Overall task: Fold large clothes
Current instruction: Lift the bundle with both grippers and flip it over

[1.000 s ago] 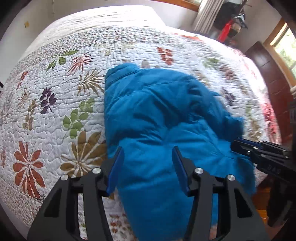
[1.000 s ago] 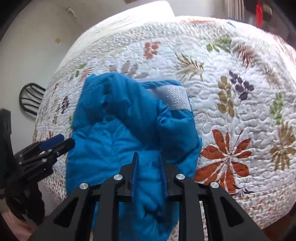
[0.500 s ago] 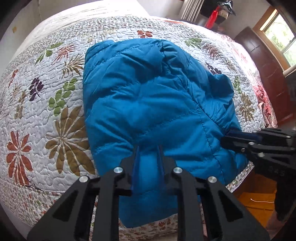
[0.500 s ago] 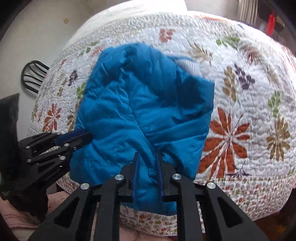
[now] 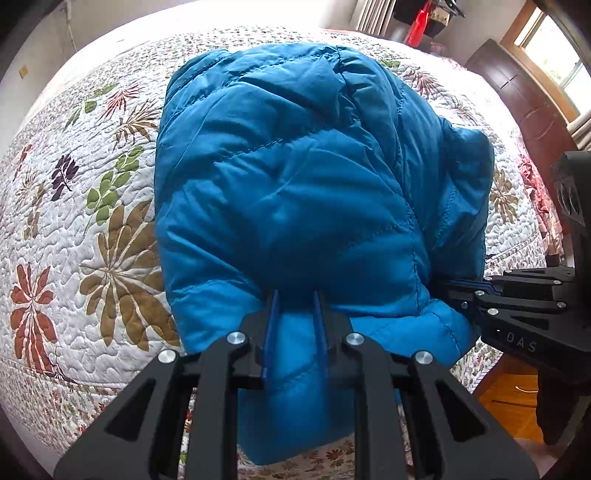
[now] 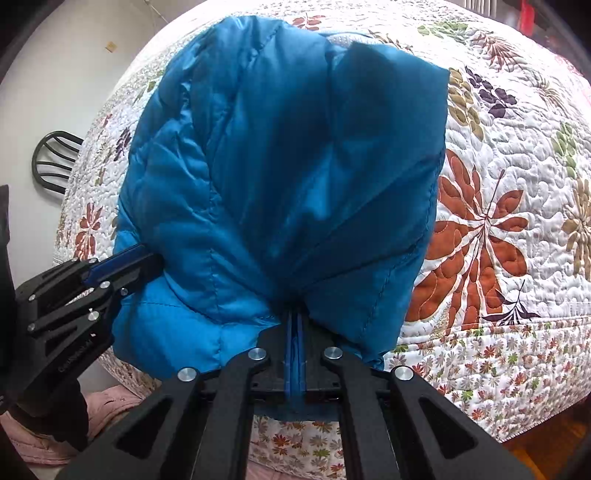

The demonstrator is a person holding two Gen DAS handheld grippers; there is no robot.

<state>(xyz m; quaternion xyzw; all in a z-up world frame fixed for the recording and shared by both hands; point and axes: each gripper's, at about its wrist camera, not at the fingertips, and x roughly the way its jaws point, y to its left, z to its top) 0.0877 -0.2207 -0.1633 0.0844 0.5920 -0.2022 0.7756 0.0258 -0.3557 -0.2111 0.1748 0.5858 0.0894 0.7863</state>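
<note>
Two claws: both were clamped on the near hem of the blue puffer jacket, which lay on the floral quilt of the bed, its lower edge hanging past the bed's near edge.
Left claw: its blue pads were drawn close with a thick roll of jacket pinched between them.
Right claw: its pads were pressed almost together on a thin gather of fabric, from which creases fanned outward.
Left view only: a dark wooden door, a window and a red object beyond the bed's far corner; the right claw entered from the side, gripping the jacket's edge.
Right view only: a black chair back by the wall, pink cloth below the bed's near edge, and the left claw at the jacket's opposite side.
Hidden: the jacket's sleeves and front could not be made out; a pale patch near its far edge was mostly covered.
</note>
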